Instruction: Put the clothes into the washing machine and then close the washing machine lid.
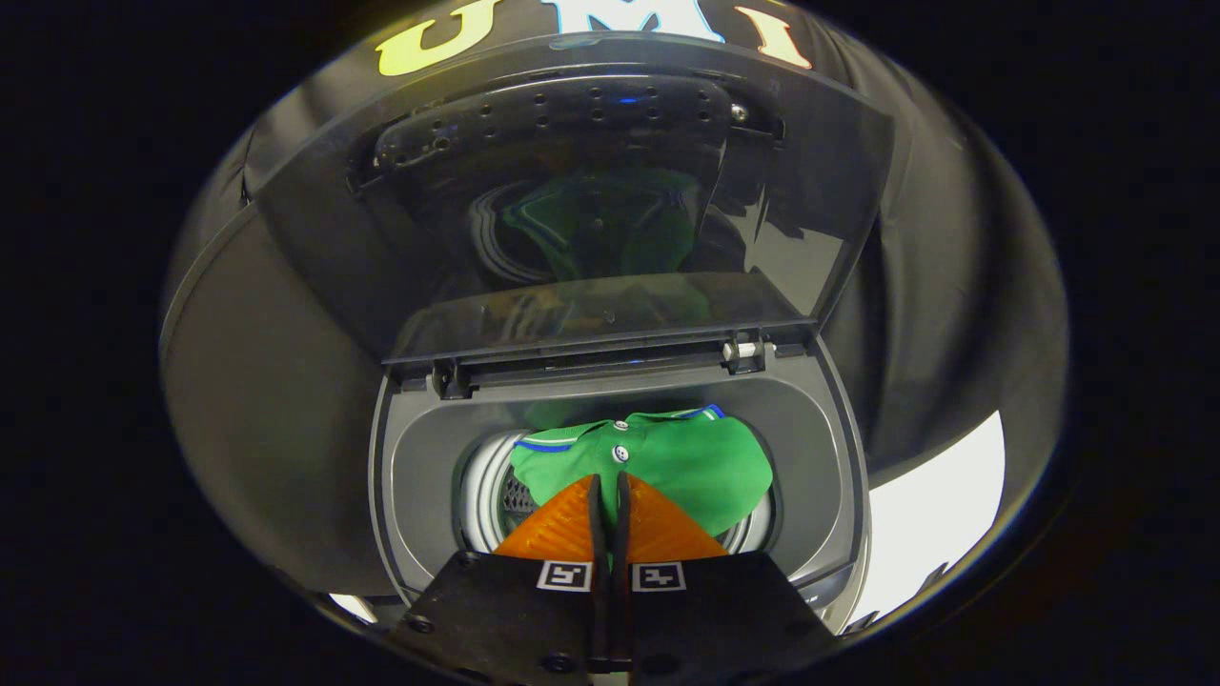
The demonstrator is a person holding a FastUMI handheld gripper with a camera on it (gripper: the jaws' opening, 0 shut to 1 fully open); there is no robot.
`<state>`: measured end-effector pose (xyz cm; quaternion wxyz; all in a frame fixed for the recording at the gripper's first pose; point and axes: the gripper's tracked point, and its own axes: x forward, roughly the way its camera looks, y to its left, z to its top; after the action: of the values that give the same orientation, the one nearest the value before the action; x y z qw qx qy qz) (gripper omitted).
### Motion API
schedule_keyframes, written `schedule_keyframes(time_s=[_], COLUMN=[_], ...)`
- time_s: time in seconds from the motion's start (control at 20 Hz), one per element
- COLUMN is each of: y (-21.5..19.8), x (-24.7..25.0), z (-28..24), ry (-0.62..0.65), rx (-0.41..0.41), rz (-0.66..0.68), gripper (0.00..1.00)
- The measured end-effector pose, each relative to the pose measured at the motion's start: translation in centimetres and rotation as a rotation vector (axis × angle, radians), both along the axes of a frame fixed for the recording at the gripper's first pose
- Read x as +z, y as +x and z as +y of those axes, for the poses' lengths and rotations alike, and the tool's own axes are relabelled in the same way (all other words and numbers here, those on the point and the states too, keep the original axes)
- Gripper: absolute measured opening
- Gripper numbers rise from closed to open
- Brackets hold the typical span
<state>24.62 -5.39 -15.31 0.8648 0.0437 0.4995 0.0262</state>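
In the washing machine point(620, 448) drum lies one green shirt point(667, 457), lid point(591, 210) raised, tool point(610, 486) pressed together above it.

- A black cloth wall point(267, 400) covers the background, from the left side of the frame across the top to the right side.
- On the left the cloth lies smooth; on the right side it hangs in soft vertical folds point(953, 286).
- A bright white, flat surface point(939, 514) appears in the lower right, below the folded cloth.
- A small pale patch point(353, 605) shows in the lower left; I cannot tell what it is.
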Motion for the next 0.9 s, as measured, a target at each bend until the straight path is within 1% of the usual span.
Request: schedule_keyframes(time_s=[0.1,0.15,0.2,0.25,0.3,0.35,0.45,0.65,0.9], y=[0.0,-0.4,-0.5,-0.8,-1.4,-1.0,-1.4,-1.0,-0.1], x=[-0.4,-0.3,-1.2,-1.3,-1.4,-0.8,-0.8,1.0,5.4], z=[0.1,0.5,1.1,1.0,0.7,0.1,0.4,0.8,1.8], ry=[0.004,0.032,0.060,0.049,0.034,0.005,0.007,0.033,0.050], rx=[-0.004,0.004,0.004,-0.002,-0.002,-0.001,0.003,-0.007,0.021], rz=[0.011,0.036,0.061,0.087,0.084,0.072,0.068,0.033,-0.040], gripper=[0.02,0.02,0.18,0.34,0.49,0.65,0.97,0.97,0.97])
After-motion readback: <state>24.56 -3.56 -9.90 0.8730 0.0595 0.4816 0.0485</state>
